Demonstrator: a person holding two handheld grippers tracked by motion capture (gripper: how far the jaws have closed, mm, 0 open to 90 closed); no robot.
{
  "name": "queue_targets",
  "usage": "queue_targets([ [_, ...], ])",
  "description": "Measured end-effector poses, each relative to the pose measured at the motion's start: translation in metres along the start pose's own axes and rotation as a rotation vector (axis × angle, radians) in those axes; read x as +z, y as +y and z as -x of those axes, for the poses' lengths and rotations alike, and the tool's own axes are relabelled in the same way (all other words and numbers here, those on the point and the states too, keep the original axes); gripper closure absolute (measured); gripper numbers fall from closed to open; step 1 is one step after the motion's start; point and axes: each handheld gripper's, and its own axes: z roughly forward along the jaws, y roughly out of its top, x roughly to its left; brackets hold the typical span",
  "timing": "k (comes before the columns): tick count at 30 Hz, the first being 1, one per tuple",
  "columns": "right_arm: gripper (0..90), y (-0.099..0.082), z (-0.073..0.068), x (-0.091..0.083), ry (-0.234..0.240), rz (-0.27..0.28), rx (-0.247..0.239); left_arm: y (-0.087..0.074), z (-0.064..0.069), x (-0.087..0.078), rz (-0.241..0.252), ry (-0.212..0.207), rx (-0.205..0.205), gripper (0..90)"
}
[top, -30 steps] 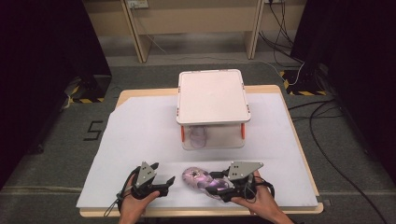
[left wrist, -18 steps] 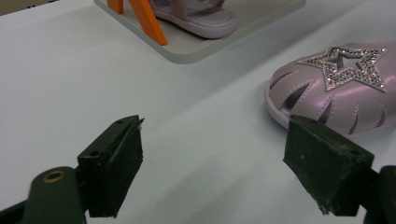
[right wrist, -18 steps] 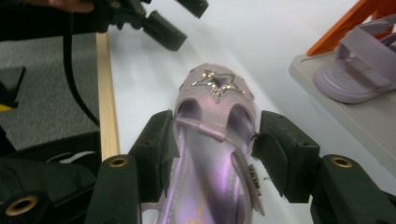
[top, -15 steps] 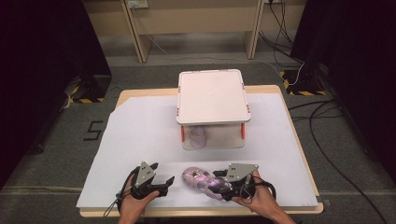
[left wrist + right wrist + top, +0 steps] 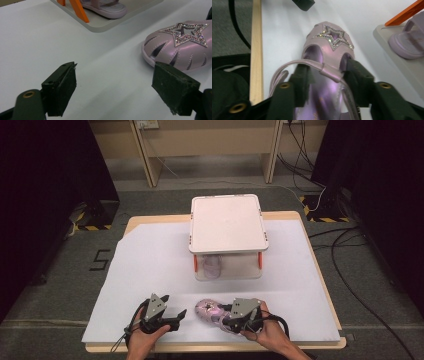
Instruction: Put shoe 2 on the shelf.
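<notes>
Right gripper [image 5: 325, 75] lower — white table [image 5: 150, 270]

Each gripper, the left gripper [image 5: 172, 319] and the right gripper [image 5: 231, 317], was black, topped by a grey three-cornered plate and trailing a black cable. Thick, square black pads [image 5: 61, 91] tipped the jaws, with brass rivets at the base. Both forearms were sleeveless.

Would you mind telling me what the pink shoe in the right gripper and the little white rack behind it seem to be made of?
The shoe looks like glossy synthetic leather or plastic: pearly lilac sheen, cut-out slits, and a star set with glittering stones. The right gripper stands astride it at the strap. The rack seems matte white plastic or coated board, smooth and flat, on orange legs, probably plastic.
</notes>
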Motion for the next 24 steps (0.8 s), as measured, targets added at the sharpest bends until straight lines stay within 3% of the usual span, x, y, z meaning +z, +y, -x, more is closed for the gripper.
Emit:
queue_targets([
  [7,74.6,0.004,-0.005,-0.004,-0.061,-0.017,-0.069,0.000,0.000,-0.002,0.004,0.000,0.004,19.0],
  [15,78.9,0.010,-0.009,-0.018,-0.107,0.009,-0.082,-0.001,0.000,-0.003,0.002,-0.001,0.007,19.0],
  [19,79.7,0.009,-0.002,-0.026,-0.145,0.017,-0.047,-0.001,0.001,-0.003,0.005,0.002,0.005,19.0],
  [24,81.2,0.001,0.016,-0.035,-0.228,0.022,0.011,-0.002,0.001,-0.003,0.004,0.001,0.007,19.0],
])
